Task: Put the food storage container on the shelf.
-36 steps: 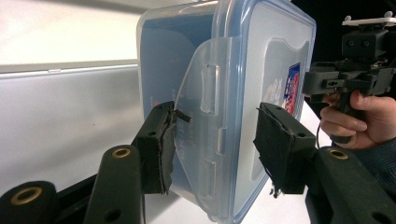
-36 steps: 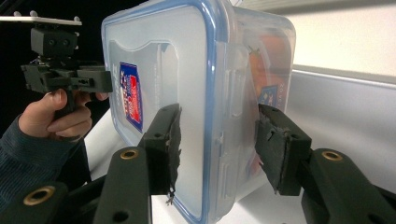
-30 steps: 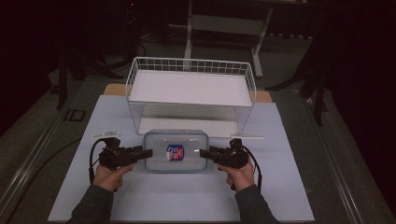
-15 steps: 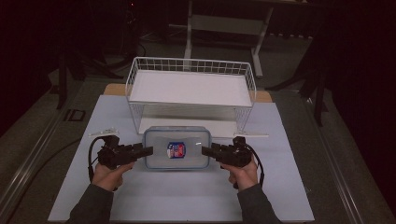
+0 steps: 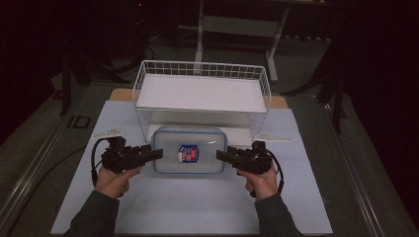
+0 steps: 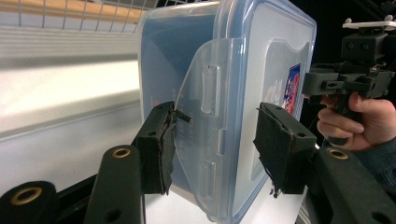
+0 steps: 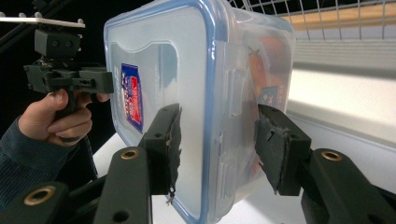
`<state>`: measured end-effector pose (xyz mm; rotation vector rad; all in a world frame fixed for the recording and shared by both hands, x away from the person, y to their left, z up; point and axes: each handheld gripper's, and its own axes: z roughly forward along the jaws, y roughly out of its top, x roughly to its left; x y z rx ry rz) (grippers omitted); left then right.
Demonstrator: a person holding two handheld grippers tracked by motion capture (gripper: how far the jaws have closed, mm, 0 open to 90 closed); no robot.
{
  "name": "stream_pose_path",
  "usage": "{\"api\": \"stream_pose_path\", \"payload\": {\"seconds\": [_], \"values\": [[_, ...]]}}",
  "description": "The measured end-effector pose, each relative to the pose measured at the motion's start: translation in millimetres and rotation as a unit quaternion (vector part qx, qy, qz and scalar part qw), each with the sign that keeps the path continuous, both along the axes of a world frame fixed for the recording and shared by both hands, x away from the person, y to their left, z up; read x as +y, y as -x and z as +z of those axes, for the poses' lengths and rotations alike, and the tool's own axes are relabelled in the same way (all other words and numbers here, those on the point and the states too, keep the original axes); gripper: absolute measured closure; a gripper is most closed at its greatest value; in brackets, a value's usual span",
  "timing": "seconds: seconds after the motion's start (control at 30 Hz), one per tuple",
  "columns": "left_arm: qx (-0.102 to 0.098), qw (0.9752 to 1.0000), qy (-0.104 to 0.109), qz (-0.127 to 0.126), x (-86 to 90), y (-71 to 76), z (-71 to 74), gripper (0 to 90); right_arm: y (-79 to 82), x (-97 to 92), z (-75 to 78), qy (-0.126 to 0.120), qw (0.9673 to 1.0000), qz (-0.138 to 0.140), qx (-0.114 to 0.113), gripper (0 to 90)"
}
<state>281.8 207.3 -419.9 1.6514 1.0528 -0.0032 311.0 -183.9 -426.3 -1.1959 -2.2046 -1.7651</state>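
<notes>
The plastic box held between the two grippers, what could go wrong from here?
1. The left gripper and right gripper each clamp one short end of the plastic box; if either hand drifts outward or lags, that end may slip and the box drop onto the table.
2. The jaws press around the hinged latch flap; pressure there could unclip it.
3. The wire basket stands close behind, so the box may knock its rim.

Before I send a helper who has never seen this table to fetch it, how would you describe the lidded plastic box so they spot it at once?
Start at the white wire basket shelf on the pale table mat. Just in front of it, nearer the person, sits the clear rectangular plastic box with a blue-rimmed lid, between the left gripper and right gripper. It alone is see-through, with a red-and-blue label on top.
</notes>
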Motion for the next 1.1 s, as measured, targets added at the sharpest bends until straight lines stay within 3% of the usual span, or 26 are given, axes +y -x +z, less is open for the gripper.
{"api": "stream_pose_path", "payload": {"seconds": [0.57, 1.1], "values": [[-0.017, 0.9998, 0.003, -0.004, -1.8, 0.1, 19.0, 48.7, 3.8, -2.5, 18.9, -0.005, 0.9997, -0.007, -0.022, 51.8], [-0.050, 0.9986, 0.010, -0.012, -12.5, -12.8, 52.8, 48.8, 0.4, -13.3, 56.7, -0.005, 0.9982, -0.019, -0.057, 52.0]]}}
